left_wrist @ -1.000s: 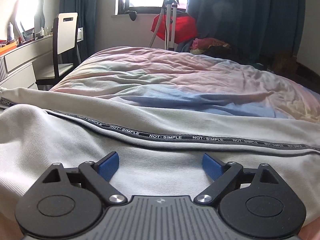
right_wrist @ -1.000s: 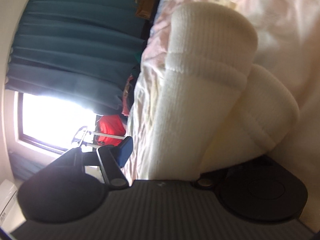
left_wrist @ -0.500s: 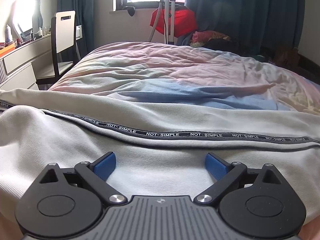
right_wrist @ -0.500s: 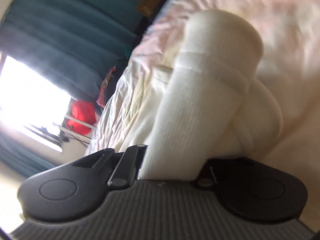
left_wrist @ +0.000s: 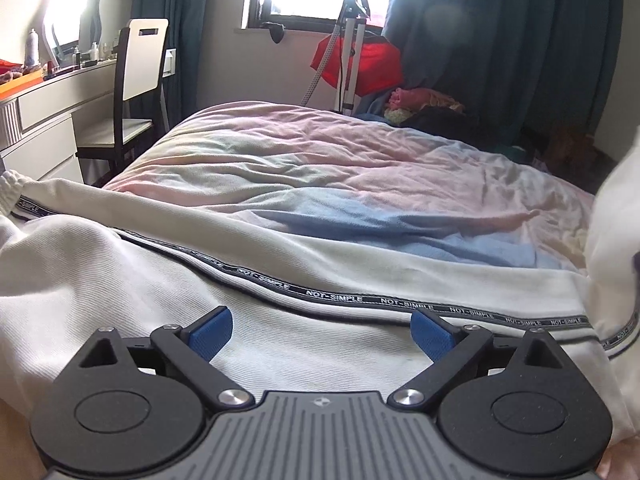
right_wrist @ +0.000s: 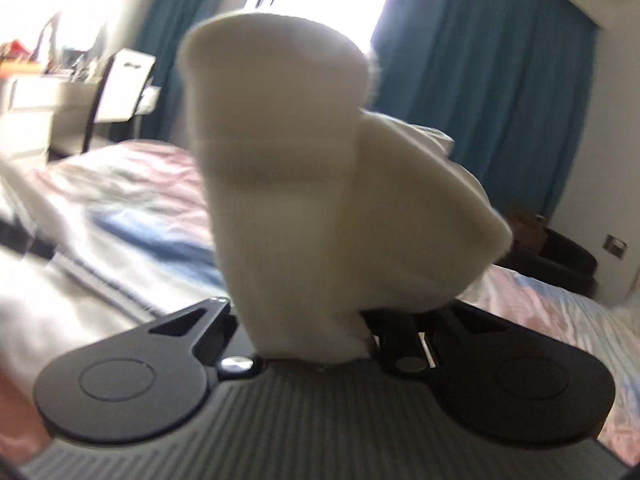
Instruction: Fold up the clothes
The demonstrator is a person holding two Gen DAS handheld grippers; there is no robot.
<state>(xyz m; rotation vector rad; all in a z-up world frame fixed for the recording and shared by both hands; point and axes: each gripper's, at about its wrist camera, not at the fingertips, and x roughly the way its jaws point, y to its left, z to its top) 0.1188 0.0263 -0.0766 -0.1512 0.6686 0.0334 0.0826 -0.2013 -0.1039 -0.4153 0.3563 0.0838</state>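
A cream garment (left_wrist: 120, 280) with a black "NOT-SIMPLE" tape stripe (left_wrist: 332, 298) lies spread across the near part of the bed. My left gripper (left_wrist: 322, 332) is open, its blue pads wide apart just above the cloth, holding nothing. My right gripper (right_wrist: 308, 320) is shut on a ribbed cuffed end of the cream garment (right_wrist: 280, 168), which stands up in front of the camera and hides its fingertips. That lifted cloth also shows at the right edge of the left wrist view (left_wrist: 616, 216).
The bed has a pink, blue and green duvet (left_wrist: 320, 168). A chair (left_wrist: 136, 88) and white desk (left_wrist: 44, 108) stand at the left. A red item on a stand (left_wrist: 360, 60), a clothes pile (left_wrist: 420, 104) and teal curtains (left_wrist: 500, 40) are behind the bed.
My right gripper has closed on the cuffed end and turned upright, lifting it off the bed. The lifted cloth now enters the left wrist view at the right. My left gripper stays open.
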